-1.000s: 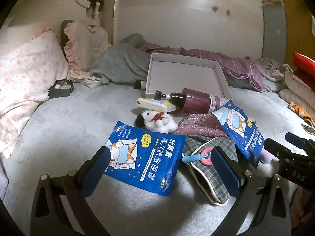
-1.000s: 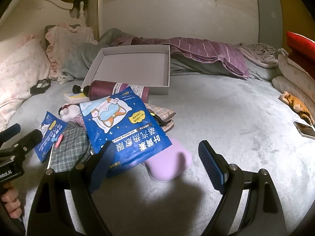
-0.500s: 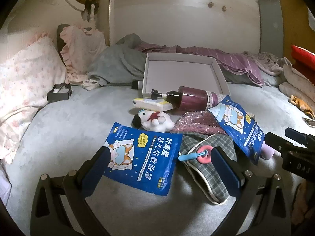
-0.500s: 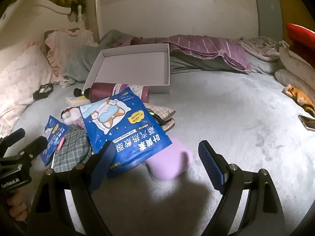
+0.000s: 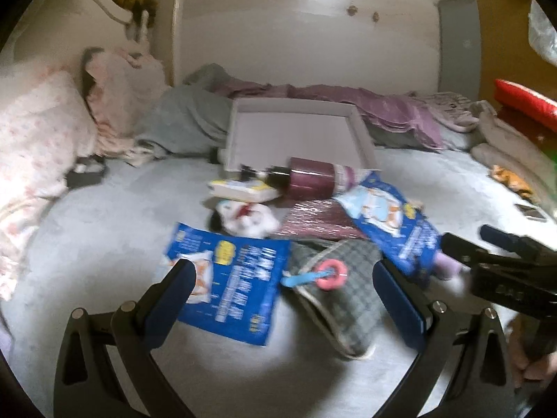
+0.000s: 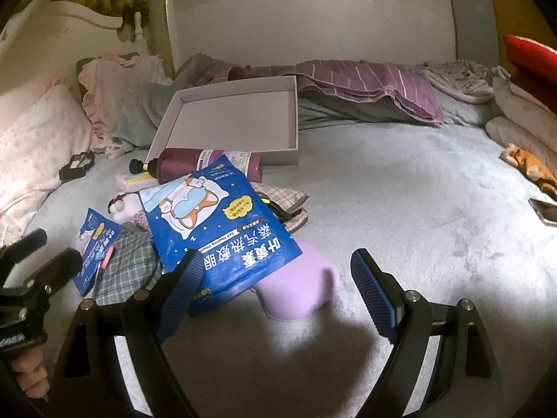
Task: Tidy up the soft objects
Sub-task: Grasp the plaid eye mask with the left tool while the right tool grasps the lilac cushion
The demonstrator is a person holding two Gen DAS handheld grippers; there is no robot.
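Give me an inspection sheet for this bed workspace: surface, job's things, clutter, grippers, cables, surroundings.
Surface: grey bedspread, rumpled, mostly bare on the right.
Job's things: empty white box; two blue eye-mask packets, the first overlapping a lilac cushion; grey plaid pouch with pink ring; plush toy.
Clutter: maroon pump bottle lying against the box front; tissue pack; phone at right edge.
Grippers: left gripper and right gripper both open, holding nothing.
Cables: nothing seen.
Surroundings: floral pillow, striped purple blanket, wooden wardrobe.
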